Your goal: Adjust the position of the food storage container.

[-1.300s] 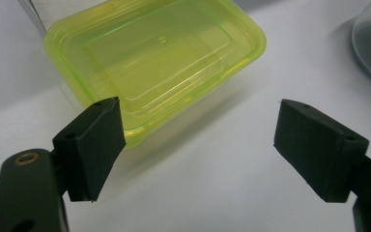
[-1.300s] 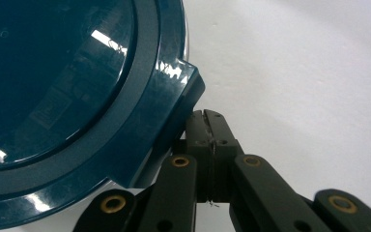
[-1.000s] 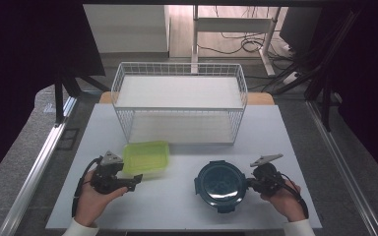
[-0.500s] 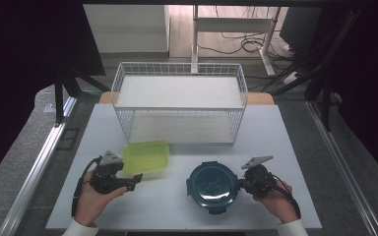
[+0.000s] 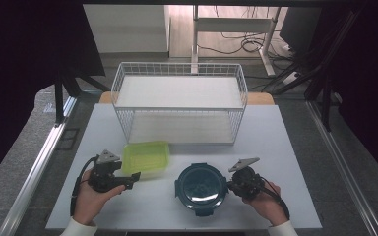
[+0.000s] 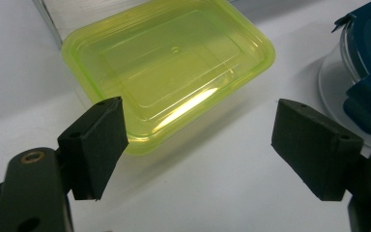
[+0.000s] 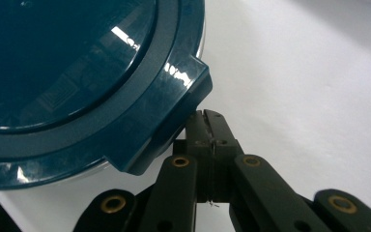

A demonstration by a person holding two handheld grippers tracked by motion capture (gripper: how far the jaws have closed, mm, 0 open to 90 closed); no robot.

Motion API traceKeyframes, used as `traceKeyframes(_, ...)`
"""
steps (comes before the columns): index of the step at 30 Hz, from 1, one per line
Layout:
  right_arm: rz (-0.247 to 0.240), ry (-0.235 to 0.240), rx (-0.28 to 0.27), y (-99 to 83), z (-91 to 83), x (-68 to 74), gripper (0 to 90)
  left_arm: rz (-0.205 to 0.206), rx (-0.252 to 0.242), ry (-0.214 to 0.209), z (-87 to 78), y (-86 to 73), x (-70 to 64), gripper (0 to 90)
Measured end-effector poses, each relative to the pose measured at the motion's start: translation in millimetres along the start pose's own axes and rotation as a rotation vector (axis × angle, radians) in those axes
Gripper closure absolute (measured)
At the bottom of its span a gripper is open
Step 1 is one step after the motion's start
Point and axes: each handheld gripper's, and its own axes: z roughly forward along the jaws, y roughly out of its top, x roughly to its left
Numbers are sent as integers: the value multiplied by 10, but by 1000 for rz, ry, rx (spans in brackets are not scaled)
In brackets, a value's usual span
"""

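A lidded yellow-green rectangular container [image 5: 146,156] [image 6: 169,67] rests on the white table, just in front of the wire basket. My left gripper [image 5: 129,181] [image 6: 200,130] stands open at its near right corner; one jaw is close to the container's edge and nothing lies between the jaws. A round container with a dark blue clip lid [image 5: 200,186] [image 7: 67,72] sits to the right. My right gripper [image 5: 230,186] [image 7: 207,116] is shut, its closed tip pressed against the lid's right clasp tab.
A white wire basket [image 5: 179,109] with a shelf stands across the back middle of the table [image 5: 275,142]. The round container's edge [image 6: 367,63] lies right of the left gripper. Dark floor and cables surround the table.
The right gripper has moved left, and the round blue-lidded container has slid left with it, toward the table's middle. The left gripper and the yellow-green container have stayed put.
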Motion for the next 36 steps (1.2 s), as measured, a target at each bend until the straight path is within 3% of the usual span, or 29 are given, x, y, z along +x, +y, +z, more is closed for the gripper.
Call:
traceKeyframes(14, -63, 37, 5, 168, 100, 260, 890, -8, -11, 14, 4, -1, -1, 183)
traceKeyframes(19, -66, 50, 9, 182, 108, 282, 890, -27, -19, 21, -4, -8, 21, 174)
traceKeyframes(23, -57, 86, 0, 165, 107, 246, 889, -35, -24, 20, 0, -4, 37, 173)
traceKeyframes(27, -13, 35, -25, 126, 61, 140, 889, -54, -50, 5, -34, -16, 61, 173)
traceKeyframes(28, 24, 34, -76, 93, -5, 43, 889, -90, -64, -36, -70, -37, 77, 171)
traceKeyframes(29, 36, 33, -92, 82, -27, 16, 889, -90, -64, -36, -70, -37, 77, 169)
traceKeyframes(30, 50, 34, -114, 66, -56, -20, 889, -130, -86, -89, -118, -62, 96, 168)
traceKeyframes(31, 50, 34, -114, 66, -56, -20, 889, -130, -86, -89, -118, -62, 96, 168)
traceKeyframes(32, 89, 48, -170, 33, -111, -100, 887, -137, -90, -94, -155, -82, 99, 167)
traceKeyframes(33, 103, 53, -187, 26, -128, -123, 882, -132, -89, -84, -171, -86, 101, 164)
traceKeyframes(34, 119, 59, -212, 18, -149, -155, 836, -134, -94, -76, -185, -84, 101, 162)
traceKeyframes(36, 170, 63, -264, 8, -195, -190, 637, -137, -103, -70, -207, -67, 103, 162)
